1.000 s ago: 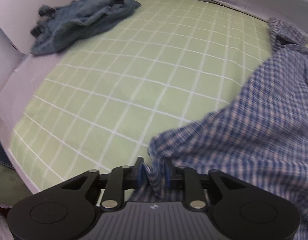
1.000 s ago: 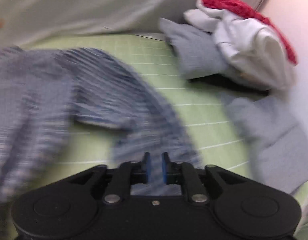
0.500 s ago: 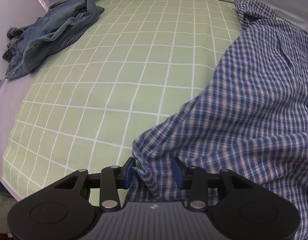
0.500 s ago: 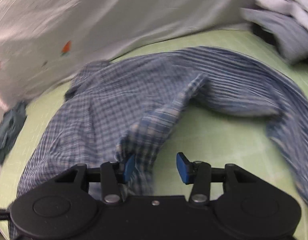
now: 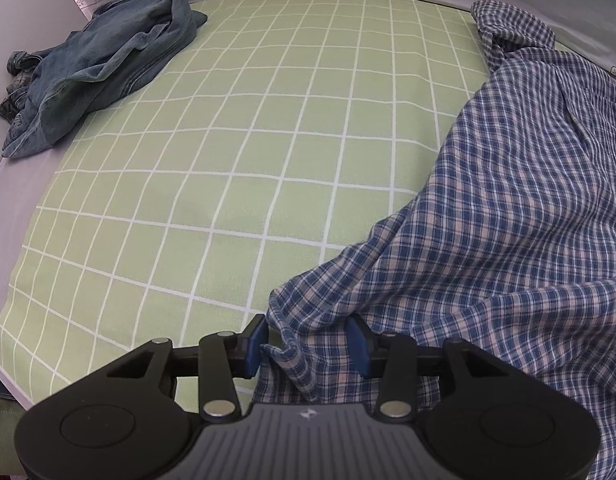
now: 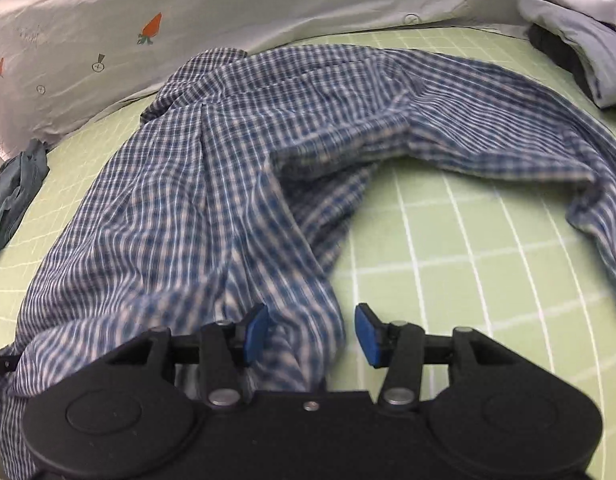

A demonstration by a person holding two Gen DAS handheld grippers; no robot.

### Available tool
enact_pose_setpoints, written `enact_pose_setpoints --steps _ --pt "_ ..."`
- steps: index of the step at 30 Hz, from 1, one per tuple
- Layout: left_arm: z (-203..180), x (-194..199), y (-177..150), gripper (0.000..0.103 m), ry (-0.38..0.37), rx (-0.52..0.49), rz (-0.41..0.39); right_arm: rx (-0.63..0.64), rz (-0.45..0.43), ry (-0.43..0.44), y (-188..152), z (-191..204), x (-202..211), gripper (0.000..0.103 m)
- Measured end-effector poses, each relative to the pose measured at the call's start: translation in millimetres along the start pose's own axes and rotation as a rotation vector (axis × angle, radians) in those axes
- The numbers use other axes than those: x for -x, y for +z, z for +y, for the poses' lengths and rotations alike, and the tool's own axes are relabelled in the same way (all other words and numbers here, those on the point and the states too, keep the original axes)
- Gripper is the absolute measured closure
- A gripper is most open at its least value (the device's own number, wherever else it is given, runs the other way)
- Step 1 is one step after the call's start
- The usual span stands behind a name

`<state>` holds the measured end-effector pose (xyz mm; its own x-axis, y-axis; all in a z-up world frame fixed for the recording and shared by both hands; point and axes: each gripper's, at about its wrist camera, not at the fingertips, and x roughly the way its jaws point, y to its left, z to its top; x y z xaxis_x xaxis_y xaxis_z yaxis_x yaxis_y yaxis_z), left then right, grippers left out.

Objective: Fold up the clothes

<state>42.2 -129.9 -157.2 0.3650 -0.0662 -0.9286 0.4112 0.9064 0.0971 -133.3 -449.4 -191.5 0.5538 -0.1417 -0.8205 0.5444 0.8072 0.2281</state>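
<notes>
A soft blue-and-white checked shirt [image 6: 212, 184] lies spread and rumpled across the green mat [image 5: 236, 168], whose white lines form a grid. The left gripper [image 5: 307, 345] has its blue-padded jaws apart, and a crumpled hem corner of the thin woven cloth sits loosely between them, not pinched. The right gripper [image 6: 311, 334] is likewise spread wide, a bunched fold of the shirt lying between its pads, nearer the left one. One long sleeve arcs away to the right in a limp curve. Off at the far left corner of the mat sits a heap of faded denim [image 5: 96, 68], heavy and creased. Behind runs pale wrinkled fabric printed with small carrots [image 6: 150, 28], and folded grey and white clothes [image 6: 579, 36] are stacked at the far right.
</notes>
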Motion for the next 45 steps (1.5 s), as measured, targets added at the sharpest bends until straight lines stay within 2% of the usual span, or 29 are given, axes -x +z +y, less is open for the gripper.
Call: enact_pose_setpoints --steps 4,5,6,8,9,11,15,19,22,24,26,28,29,31,32,33,35,39,45 --pt "-5 5 -9 0.058 0.016 -0.002 -0.005 -0.027 -0.002 0.013 -12 -5 8 0.054" --pt "-6 6 -12 0.058 0.019 -0.003 -0.008 -0.016 -0.003 0.025 -15 -4 9 0.061" --pt "-6 8 -16 0.058 0.022 -0.003 -0.011 -0.004 -0.005 0.039 -18 -4 10 0.075" --pt "-7 11 -24 0.058 0.027 0.003 -0.019 0.045 -0.015 0.066 -24 1 13 0.089" --pt "-7 13 -28 0.058 0.031 0.007 -0.023 0.084 -0.026 0.058 -26 5 14 0.095" --pt "-8 16 -33 0.058 0.041 0.015 -0.031 0.143 -0.054 0.032 -29 10 20 0.1" --pt "-7 26 -42 0.058 0.054 0.046 -0.041 0.173 -0.147 -0.077 -27 6 48 0.101" --pt "-12 32 -48 0.058 0.052 0.057 -0.048 0.194 -0.247 -0.272 -26 -16 89 0.101" --pt "-17 34 -52 0.058 0.049 0.059 -0.051 0.161 -0.268 -0.382 -28 -39 108 0.101" --pt "-20 36 -54 0.058 0.047 0.06 -0.053 0.135 -0.246 -0.468 -33 -57 108 0.101" --pt "-24 38 -57 0.058 0.045 0.062 -0.055 0.134 -0.149 -0.53 -42 -74 92 0.101" --pt "-27 39 -60 0.058 0.043 0.063 -0.057 0.115 -0.043 -0.545 -50 -86 75 0.101" --pt "-29 40 -61 0.058 0.041 0.063 -0.058 0.088 -0.007 -0.542 -54 -89 69 0.1" --pt "-32 42 -63 0.058 0.039 0.064 -0.06 0.064 -0.019 -0.53 -55 -86 69 0.083" --pt "-33 43 -62 0.058 0.038 0.058 -0.062 0.062 -0.039 -0.536 -52 -81 70 0.058" --pt "-32 43 -59 0.058 0.035 0.053 -0.063 0.071 -0.065 -0.533 -47 -75 71 0.046" --pt "-30 42 -52 0.058 0.034 0.045 -0.067 0.099 -0.116 -0.51 -33 -60 72 0.046" --pt "-17 40 -34 0.057 0.023 0.067 -0.075 0.152 -0.165 -0.398 4 -21 58 0.034" --pt "5 29 -17 0.057 0.009 0.108 -0.06 0.225 -0.137 -0.17 54 55 13 0.032"
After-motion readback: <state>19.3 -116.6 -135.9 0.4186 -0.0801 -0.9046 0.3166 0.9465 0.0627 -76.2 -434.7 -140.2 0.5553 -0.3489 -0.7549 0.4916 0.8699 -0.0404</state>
